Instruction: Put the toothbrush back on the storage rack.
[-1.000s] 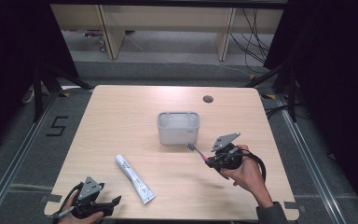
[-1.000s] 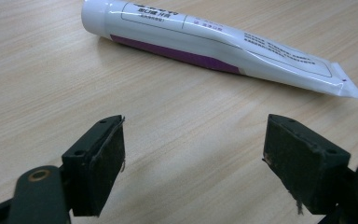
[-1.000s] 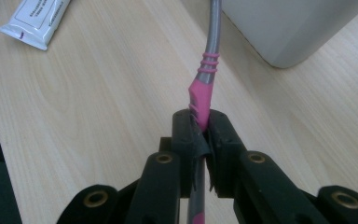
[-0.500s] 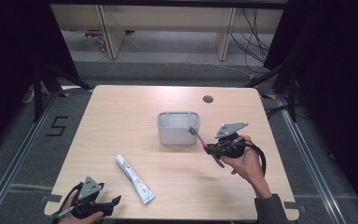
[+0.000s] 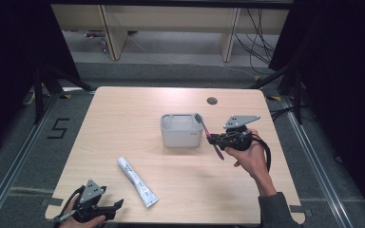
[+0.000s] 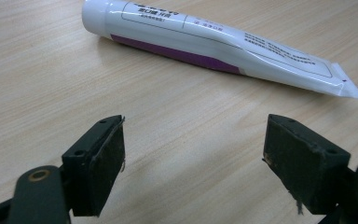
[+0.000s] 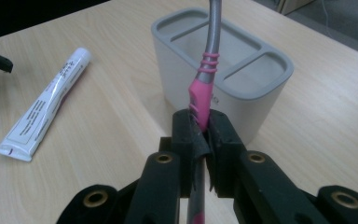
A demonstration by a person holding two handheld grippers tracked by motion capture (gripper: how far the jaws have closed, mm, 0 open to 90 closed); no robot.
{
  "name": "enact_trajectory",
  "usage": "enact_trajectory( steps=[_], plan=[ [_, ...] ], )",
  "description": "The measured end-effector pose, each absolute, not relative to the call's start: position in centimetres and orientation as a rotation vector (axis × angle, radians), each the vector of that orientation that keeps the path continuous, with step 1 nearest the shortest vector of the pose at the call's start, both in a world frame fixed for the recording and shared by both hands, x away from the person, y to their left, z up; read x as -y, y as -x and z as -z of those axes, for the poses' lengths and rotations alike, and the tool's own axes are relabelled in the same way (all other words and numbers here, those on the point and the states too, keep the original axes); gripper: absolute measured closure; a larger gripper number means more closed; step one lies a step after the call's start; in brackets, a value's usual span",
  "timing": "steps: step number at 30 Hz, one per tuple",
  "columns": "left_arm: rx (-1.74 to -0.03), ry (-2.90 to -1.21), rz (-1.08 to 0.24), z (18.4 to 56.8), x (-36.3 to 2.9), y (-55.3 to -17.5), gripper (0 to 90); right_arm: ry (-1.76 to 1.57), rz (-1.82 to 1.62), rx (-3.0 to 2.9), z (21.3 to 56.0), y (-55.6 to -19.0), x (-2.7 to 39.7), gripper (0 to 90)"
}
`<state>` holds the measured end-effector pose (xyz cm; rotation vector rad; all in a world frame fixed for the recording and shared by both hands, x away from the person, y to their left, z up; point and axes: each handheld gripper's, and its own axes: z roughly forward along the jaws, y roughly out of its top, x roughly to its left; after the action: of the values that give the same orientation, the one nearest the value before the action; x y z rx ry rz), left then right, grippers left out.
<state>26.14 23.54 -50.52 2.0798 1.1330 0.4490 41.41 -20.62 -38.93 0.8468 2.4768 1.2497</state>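
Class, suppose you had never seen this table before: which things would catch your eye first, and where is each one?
First, the pink and grey toothbrush clamped in the right gripper, raised just right of the grey holder at the table's middle. Next, the white toothpaste tube lying flat toward the near left, just ahead of the open left gripper.

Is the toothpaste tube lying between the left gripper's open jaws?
No: in the left gripper view the toothpaste tube lies on the table beyond the open jaws.
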Motion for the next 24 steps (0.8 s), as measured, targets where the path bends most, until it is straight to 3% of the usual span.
enact_trajectory(
  steps=[24],
  plan=[
    [-1.126, -2.091, -0.447, 50.4, -23.6, -26.1, 20.0, -0.881, -1.434, -2.293, 36.7, -45.1, 19.3, 83.0]
  ],
)
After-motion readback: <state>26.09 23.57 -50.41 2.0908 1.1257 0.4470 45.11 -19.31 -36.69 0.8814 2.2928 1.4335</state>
